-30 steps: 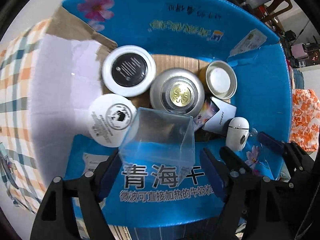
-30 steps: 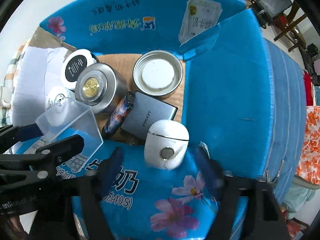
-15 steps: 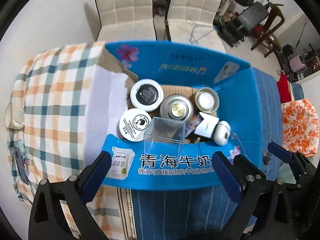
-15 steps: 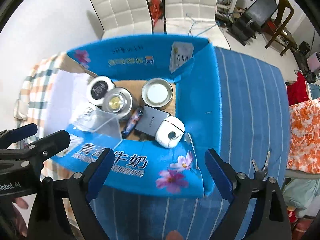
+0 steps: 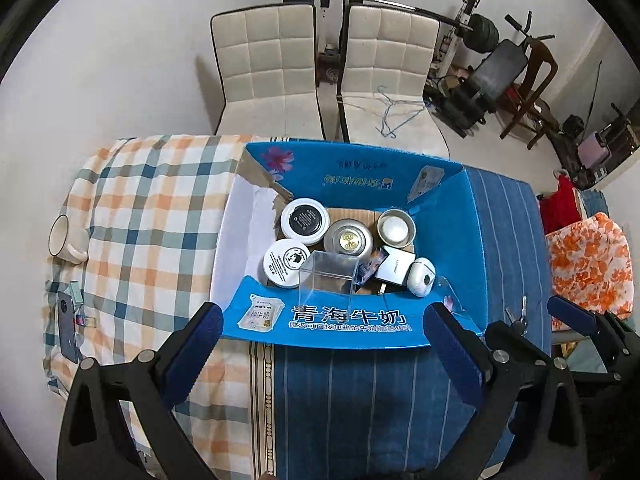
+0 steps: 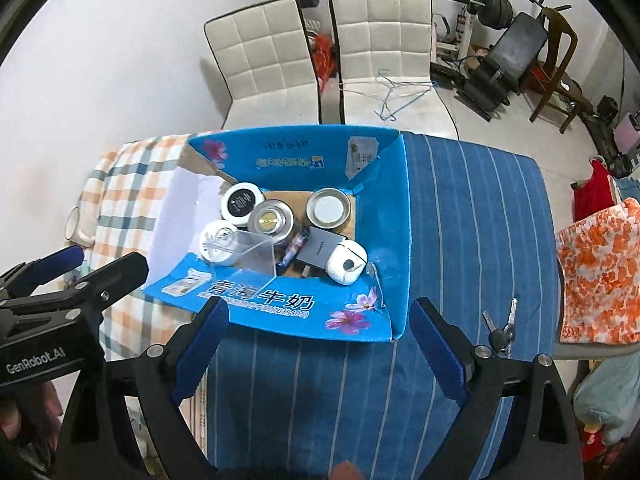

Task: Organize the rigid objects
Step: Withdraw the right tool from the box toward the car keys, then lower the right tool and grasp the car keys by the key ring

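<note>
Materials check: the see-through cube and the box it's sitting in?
Clear cube: looks like rigid glossy plastic, likely acrylic; transparent walls with sharp edges and glare. Blue box: corrugated cardboard with a printed blue coating; brown fluted board shows at the torn flap and floor.

My left gripper (image 5: pixel 324 344) and right gripper (image 6: pixel 316 344) were matt black plastic, their pads (image 5: pixel 198 346) faced with dull blue foam-like strips. The box (image 5: pixel 344 330) was glossy blue printed cardboard, its floor raw brown corrugated board. Inside, the clear cube (image 5: pixel 329 278) looked like smooth, shiny acrylic; the silver tin (image 5: pixel 348 240) was brushed metal with a gold centre; the white case (image 5: pixel 421 278) was glossy plastic. The plaid cloth (image 5: pixel 152 216) was soft woven fabric, the striped blue cloth (image 6: pixel 472 240) a nappy towelling. The keys (image 6: pixel 500 326) were bright metal.
</note>
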`<control>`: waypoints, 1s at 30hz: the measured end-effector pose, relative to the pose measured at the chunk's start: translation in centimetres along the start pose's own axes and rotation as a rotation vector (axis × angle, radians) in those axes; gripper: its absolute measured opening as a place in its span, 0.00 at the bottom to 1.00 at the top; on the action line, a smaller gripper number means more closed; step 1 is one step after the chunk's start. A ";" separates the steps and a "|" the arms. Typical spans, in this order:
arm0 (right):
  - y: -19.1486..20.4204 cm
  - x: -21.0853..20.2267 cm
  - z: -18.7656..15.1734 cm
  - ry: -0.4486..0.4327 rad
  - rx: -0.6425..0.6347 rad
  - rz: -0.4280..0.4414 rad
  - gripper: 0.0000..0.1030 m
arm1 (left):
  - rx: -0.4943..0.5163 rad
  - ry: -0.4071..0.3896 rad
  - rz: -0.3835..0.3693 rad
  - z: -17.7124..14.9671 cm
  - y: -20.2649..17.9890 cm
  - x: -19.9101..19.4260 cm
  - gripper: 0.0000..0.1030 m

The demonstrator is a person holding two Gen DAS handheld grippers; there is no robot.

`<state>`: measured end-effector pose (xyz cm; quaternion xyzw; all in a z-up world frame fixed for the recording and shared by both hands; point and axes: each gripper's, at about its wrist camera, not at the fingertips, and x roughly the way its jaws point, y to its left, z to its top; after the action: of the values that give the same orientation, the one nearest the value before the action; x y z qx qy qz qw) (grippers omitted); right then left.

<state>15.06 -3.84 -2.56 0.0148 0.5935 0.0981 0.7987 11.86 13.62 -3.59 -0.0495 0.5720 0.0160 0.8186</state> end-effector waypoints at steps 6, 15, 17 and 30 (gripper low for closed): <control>-3.9 -0.3 -1.0 -0.001 0.092 -0.034 0.91 | -0.009 -0.008 -0.013 -0.2 -1.3 -0.1 1.00; -18.7 4.0 -5.3 0.096 0.386 -0.236 0.91 | 0.044 0.019 -0.048 -0.4 -7.2 3.6 1.00; -22.0 5.5 -6.6 0.125 0.440 -0.274 0.91 | 0.054 0.030 -0.061 -0.4 -8.6 4.9 1.00; -30.7 15.5 -10.6 0.232 0.537 -0.208 0.91 | 0.138 0.149 -0.008 -1.4 -15.5 13.6 1.00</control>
<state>13.54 -32.18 -24.59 0.1532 0.6838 -0.1436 0.6988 16.53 -2.33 -15.89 0.0036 0.6307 -0.0305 0.7754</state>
